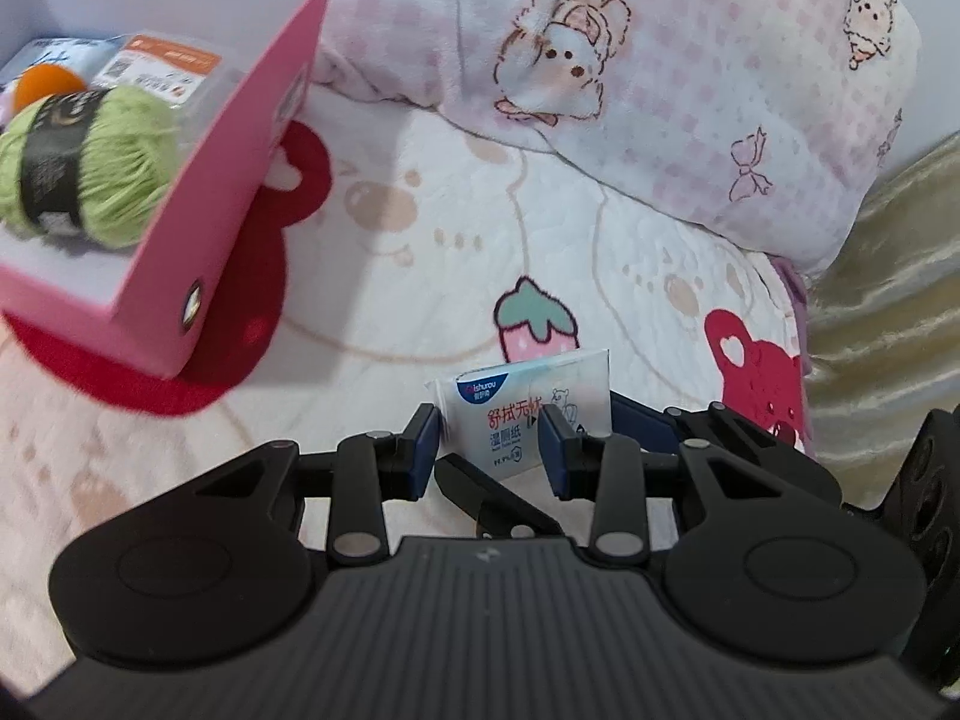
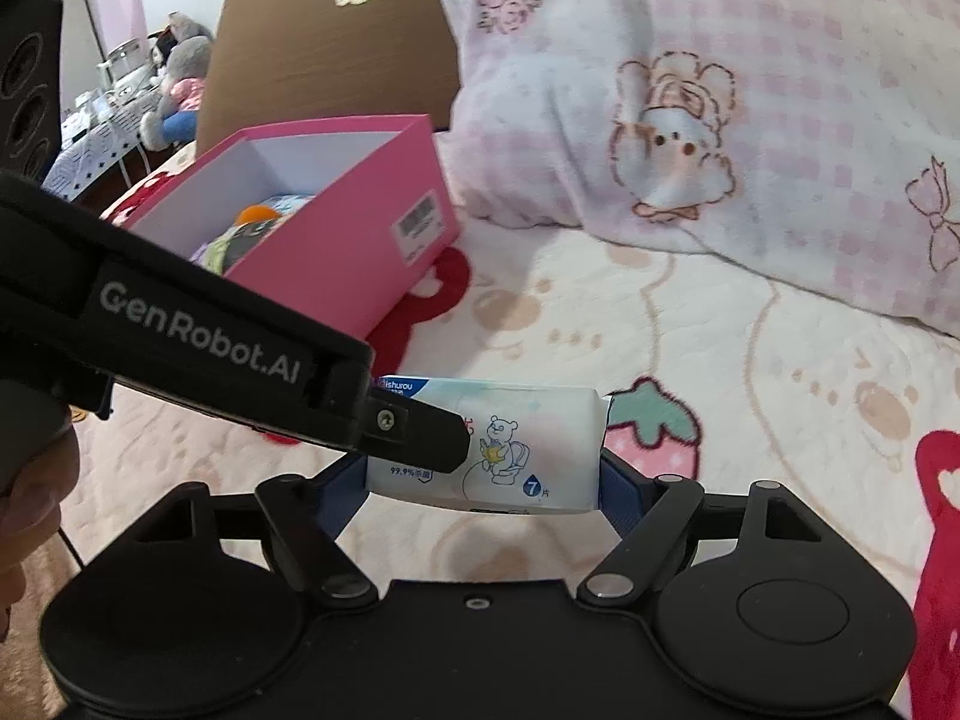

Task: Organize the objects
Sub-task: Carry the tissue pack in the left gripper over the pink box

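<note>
A white and blue wet wipes pack (image 1: 516, 414) is held above the bedspread by both grippers. My left gripper (image 1: 492, 423) is shut on its thin sides, blue pads pressing front and back. In the right wrist view the left gripper's finger (image 2: 414, 438) crosses the pack (image 2: 528, 438). My right gripper (image 2: 483, 471) spans the pack's length, and its pads touch both ends. The open pink box (image 1: 240, 168) stands to the upper left on a red patch. It holds green yarn (image 1: 84, 162), an orange ball (image 1: 45, 84) and flat packets (image 1: 168, 66). The right wrist view also shows the box (image 2: 336, 252).
A folded pink-checked blanket (image 1: 660, 90) lies behind, across the cartoon-print bedspread (image 1: 534, 324). Gold fabric (image 1: 888, 300) is at the right edge. Far left in the right wrist view are a brown board (image 2: 336, 48), plush toys (image 2: 180, 90) and a speaker (image 2: 24, 90). A hand (image 2: 24, 510) shows at the left.
</note>
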`<control>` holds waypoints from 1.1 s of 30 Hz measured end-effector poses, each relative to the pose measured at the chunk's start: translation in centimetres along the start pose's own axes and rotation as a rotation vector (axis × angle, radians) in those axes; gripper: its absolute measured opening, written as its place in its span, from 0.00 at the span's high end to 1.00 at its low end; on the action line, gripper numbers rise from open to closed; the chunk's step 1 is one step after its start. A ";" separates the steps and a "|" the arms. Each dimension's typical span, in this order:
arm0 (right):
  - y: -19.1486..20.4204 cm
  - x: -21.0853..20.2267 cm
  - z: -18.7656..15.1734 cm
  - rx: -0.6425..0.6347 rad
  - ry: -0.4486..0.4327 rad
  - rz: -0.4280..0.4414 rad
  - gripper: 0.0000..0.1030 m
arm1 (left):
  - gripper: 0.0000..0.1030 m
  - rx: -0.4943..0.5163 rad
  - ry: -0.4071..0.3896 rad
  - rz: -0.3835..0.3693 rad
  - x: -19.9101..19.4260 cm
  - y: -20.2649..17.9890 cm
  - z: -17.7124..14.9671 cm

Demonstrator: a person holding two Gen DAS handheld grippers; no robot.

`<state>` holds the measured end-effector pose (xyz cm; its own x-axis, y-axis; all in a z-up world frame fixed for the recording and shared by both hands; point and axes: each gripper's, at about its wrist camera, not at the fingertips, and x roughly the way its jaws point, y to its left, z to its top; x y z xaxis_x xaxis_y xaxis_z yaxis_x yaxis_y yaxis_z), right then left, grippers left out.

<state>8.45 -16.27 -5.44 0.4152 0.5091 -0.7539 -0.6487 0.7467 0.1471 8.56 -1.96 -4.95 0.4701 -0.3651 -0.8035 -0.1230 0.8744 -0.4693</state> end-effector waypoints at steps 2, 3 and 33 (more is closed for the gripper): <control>0.6 -0.5 -0.2 0.001 0.006 0.009 0.20 | 0.67 -0.005 -0.001 -0.006 -0.7 0.3 -0.6; 0.9 -0.7 -0.3 0.001 0.008 0.013 0.20 | 0.67 -0.010 0.000 -0.011 -1.1 0.5 -0.9; 10.2 -6.5 4.9 -0.028 0.056 0.195 0.18 | 0.66 0.063 -0.087 -0.114 -15.9 5.8 -1.3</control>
<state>2.28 -9.89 4.07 0.2444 0.6180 -0.7472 -0.7314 0.6234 0.2763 -0.78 8.54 4.64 0.5518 -0.4365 -0.7106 -0.0110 0.8482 -0.5295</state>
